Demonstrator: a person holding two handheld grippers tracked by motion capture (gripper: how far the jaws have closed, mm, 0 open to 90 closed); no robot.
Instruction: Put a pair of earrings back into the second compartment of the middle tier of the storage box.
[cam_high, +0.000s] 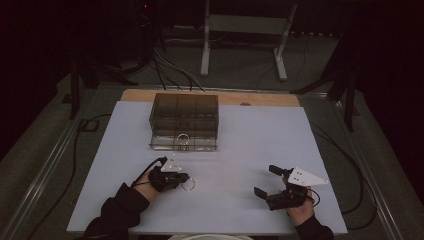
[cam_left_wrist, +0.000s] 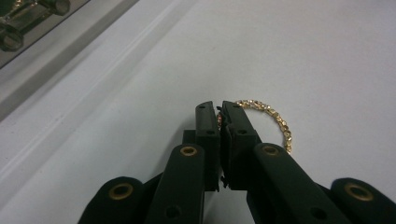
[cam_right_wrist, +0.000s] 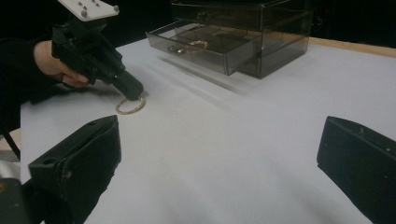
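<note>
Near the table's (cam_high: 250, 145) front edge, the left gripper (cam_left_wrist: 218, 109) pinches the gold bracelet's (cam_left_wrist: 275, 122) rim, jaws closed. The right gripper (cam_high: 266, 181) waits wide open and empty. The drawer (cam_high: 184, 141) stands open, the bracelet not yet lifted.

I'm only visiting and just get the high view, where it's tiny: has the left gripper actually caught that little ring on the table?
Observer: Yes. In the left gripper view the left gripper has its jaws shut on one edge of the ring; the rest of the loop lies on the table.
Operator: Is it a plain ring?
Observer: No, it is made of small gold beaded links.
Operator: And that box behind?
Observer: The right gripper view shows the box with its bottom drawer pulled out and another gold bracelet inside.
</note>
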